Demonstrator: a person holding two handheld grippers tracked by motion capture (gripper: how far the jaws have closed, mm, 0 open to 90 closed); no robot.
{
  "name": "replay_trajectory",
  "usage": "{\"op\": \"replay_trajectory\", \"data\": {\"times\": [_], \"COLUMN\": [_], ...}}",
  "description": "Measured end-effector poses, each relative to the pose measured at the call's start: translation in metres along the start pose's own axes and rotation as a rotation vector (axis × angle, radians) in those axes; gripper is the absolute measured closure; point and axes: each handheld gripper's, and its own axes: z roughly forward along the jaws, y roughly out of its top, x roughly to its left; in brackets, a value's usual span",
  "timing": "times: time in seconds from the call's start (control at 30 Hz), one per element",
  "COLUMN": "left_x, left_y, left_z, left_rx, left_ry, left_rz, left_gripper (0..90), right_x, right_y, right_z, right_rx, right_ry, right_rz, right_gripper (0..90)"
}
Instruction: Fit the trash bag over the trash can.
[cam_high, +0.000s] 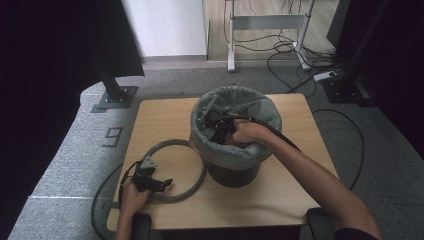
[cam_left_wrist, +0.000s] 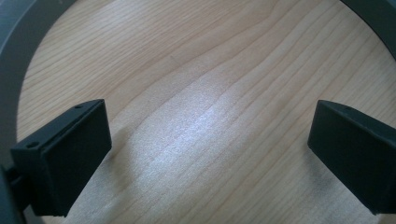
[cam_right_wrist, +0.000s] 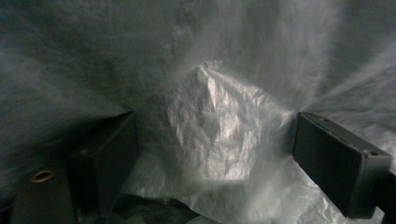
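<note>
Your table (cam_high: 165, 117) carries it all, and the bin (cam_high: 234, 172) stands on it toward the far right, dark body below, grey liner (cam_high: 250, 152) folded out over its rim so the bag stays open while you work inside. That is where your right hand (cam_high: 250, 132) has gone: it is down in the mouth of the bin with the right gripper (cam_high: 220, 131), its cable running back over the rim along your forearm. From the right gripper view you are looking straight at the liner (cam_right_wrist: 210, 135), a crumpled peak of plastic standing up between the jaws, which sit wide apart and close on nothing; the film is between them, not pinched, so my read is that you are pressing the bag down and out against the bin's wall rather than pulling it. Left of the bin, touching or nearly touching its base, the grey ring (cam_high: 195, 187) lies flat on the table, likely kept close because it goes over the rim to clamp the liner once the bag is seated. Your left hand (cam_high: 132, 200) waits at the ring's near left edge, well apart from the bin, with the left gripper (cam_high: 162, 184) over it. In the left gripper view the jaws are wide too, bare wood (cam_left_wrist: 205, 116) between them and the ring (cam_left_wrist: 11, 60) curving round outside, so nothing is gripped yet; it looks parked ready to lift the ring.
</note>
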Motion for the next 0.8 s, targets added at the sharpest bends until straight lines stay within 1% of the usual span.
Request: {"op": "replay_trajectory", "data": {"times": [0.03,0.1,0.13,0.17,0.2,0.3,0.37,0.4,0.47,0.5,0.53,0.6,0.67,0.73,0.77,0.8], "left_x": [0.000,-0.001,-0.002,-0.002,-0.002,-0.002,-0.002,-0.001,-0.001,-0.001,-0.001,-0.001,-0.001,0.000,0.000,0.000], "left_y": [0.000,0.001,0.001,0.001,0.001,0.001,0.000,0.000,0.000,0.000,-0.001,-0.001,-0.001,-0.002,-0.002,-0.002], "left_z": [0.001,0.002,0.002,0.003,0.003,0.003,0.003,0.003,0.004,0.005,0.005,0.005,0.005,0.005,0.005,0.005], "left_rx": [0.001,0.008,0.012,0.014,0.015,0.020,0.022,0.024,0.032,0.032,0.031,0.028,0.024,0.021,0.021,0.021], "left_ry": [-0.001,-0.004,-0.003,-0.004,-0.002,0.004,0.005,0.006,0.011,0.007,0.001,0.000,-0.001,-0.003,-0.003,-0.003], "left_rz": [0.004,0.012,0.015,0.016,0.017,0.016,0.013,0.011,0.014,0.010,0.008,0.010,0.011,0.012,0.012,0.013], "left_gripper": [0.0,0.0,0.0,0.0,0.0,0.0,0.0,0.0,0.0,0.0,0.0,0.0,0.0,0.0,0.0,0.0], "right_x": [0.000,0.000,0.000,0.000,-0.001,-0.007,-0.013,-0.019,-0.030,-0.038,-0.044,-0.055,-0.062,-0.067,-0.070,-0.072], "right_y": [0.000,0.002,0.002,0.003,0.003,0.002,0.000,-0.002,-0.006,-0.010,-0.012,-0.017,-0.020,-0.021,-0.022,-0.022], "right_z": [0.001,-0.001,-0.004,-0.011,-0.016,-0.035,-0.049,-0.059,-0.073,-0.079,-0.082,-0.079,-0.069,-0.058,-0.049,-0.043], "right_rx": [0.004,0.001,-0.014,-0.046,-0.064,-0.118,-0.156,-0.177,-0.206,-0.220,-0.221,-0.199,-0.166,-0.155,-0.155,-0.150], "right_ry": [-0.007,-0.020,-0.027,-0.035,-0.039,-0.040,-0.047,-0.052,-0.069,-0.094,-0.114,-0.137,-0.160,-0.171,-0.155,-0.131], "right_rz": [-0.010,-0.013,-0.014,-0.013,-0.006,0.011,0.026,0.042,0.051,0.068,0.083,0.093,0.106,0.119,0.132,0.136], "right_gripper": [13.7,14.3,14.4,14.3,14.3,14.3,14.2,14.2,14.1,14.1,14.1,14.1,14.1,14.5,15.3,13.7]}}
